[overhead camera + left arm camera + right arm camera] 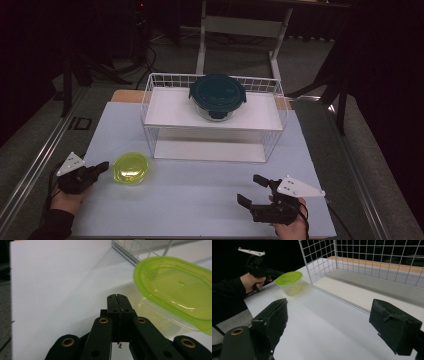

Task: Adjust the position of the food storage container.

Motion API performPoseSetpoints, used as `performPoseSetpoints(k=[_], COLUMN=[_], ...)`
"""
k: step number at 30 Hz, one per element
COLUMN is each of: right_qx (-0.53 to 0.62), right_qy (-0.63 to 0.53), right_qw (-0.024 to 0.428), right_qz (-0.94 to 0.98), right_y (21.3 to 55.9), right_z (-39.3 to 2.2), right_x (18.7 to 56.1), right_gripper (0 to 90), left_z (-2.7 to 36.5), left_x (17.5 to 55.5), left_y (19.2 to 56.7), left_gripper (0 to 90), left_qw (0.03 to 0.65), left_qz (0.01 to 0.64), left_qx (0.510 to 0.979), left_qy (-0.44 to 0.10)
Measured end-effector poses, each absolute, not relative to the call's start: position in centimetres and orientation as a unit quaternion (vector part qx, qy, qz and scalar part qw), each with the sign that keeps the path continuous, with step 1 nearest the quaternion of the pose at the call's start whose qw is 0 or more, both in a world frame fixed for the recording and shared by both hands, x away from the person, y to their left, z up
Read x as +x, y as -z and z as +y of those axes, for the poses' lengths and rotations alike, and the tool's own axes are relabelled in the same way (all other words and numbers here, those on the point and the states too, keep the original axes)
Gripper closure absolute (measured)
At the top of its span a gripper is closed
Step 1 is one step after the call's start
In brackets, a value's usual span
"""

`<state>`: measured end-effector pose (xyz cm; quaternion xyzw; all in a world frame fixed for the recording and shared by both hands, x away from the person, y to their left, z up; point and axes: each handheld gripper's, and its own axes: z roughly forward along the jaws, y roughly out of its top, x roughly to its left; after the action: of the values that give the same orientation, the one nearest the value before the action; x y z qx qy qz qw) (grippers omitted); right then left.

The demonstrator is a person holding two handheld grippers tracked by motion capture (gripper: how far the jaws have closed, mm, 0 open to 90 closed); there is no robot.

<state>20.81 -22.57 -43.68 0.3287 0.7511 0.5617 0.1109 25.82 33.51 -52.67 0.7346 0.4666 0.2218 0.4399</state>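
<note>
I find almost no lettering. In the high view, at the left edge of the frame, dark marks on the floor strip [80,123] beside the table look like "ID", though they are too faint for me to be sure. No label, brand or number reads on the green-lidded container [131,168], the dark-lidded bowl [217,95] or the wire rack [210,117].
</note>
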Motion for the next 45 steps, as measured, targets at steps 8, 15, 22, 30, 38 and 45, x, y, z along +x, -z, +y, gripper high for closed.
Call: performPoseSetpoints(k=[8, 15, 22, 30, 38, 45], right_qx=[0.332, 0.334, 0.332, 0.338, 0.336, 0.334], right_qy=[-0.558, -0.557, -0.56, -0.558, -0.556, -0.56], right_qw=[0.114, 0.116, 0.112, 0.11, 0.111, 0.11], right_qz=[0.752, 0.752, 0.751, 0.75, 0.752, 0.75], right_y=[43.8, 43.8, 43.8, 43.9, 43.9, 43.9], right_z=[-22.8, -22.8, -22.7, -22.9, -22.6, -22.6], right_x=[20.9, 20.9, 20.9, 21.0, 21.0, 20.9], right_gripper=[14.8, 14.8, 14.9, 14.9, 15.0, 15.0], left_z=[32.7, 31.0, 31.3, 31.1, 29.4, 29.1], left_x=[25.1, 23.5, 23.9, 23.5, 21.3, 21.6], left_y=[52.5, 52.4, 52.5, 52.1, 51.9, 52.3], left_gripper=[90.0, 90.0, 90.0, 90.0, 90.0, 90.0], left_qw=[0.445, 0.431, 0.435, 0.454, 0.454, 0.442], left_qz=[0.444, 0.398, 0.415, 0.407, 0.379, 0.388], left_qx=[0.746, 0.782, 0.769, 0.765, 0.783, 0.787], left_qy=[-0.219, -0.208, -0.216, -0.206, -0.192, -0.184])
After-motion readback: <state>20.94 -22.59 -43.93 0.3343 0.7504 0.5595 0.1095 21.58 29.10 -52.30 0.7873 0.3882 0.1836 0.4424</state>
